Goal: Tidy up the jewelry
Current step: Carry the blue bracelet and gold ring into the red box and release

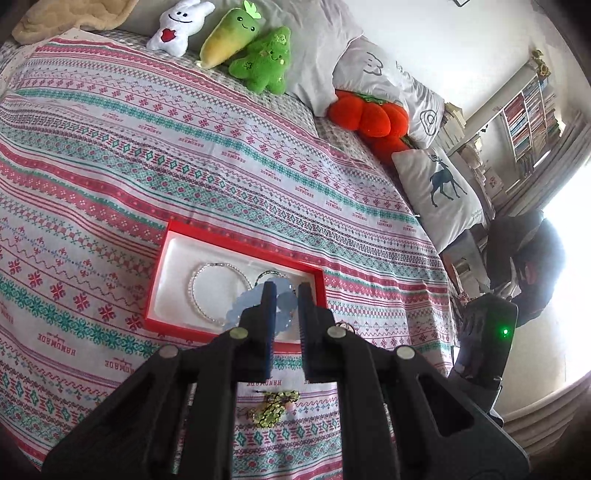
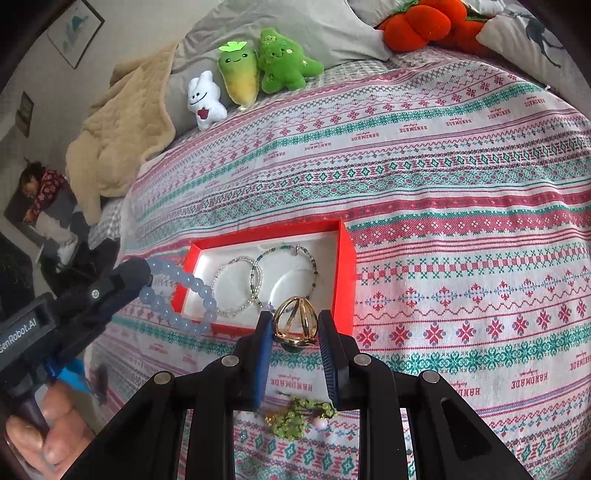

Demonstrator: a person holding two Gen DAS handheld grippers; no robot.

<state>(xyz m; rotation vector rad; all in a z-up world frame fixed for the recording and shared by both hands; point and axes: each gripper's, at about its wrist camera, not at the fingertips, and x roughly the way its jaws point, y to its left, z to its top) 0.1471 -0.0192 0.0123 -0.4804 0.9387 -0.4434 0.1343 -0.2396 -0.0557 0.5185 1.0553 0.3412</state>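
Your left gripper clenches the blue bracelet and your right gripper the gold ring; release early and either misses the red box.

Patterned bedspread, red, teal and white bands, "HANDMADE" print, covers the bed. At its far edge: white bunny plush, yellow-green carrot plush, green tree plush, in a row, the last two touching. Orange pumpkin plush lies against grey pillows. Deer-print cushion just beside it. Beige blanket bunched at one corner. Bookshelf against far wall. Framed picture on wall.
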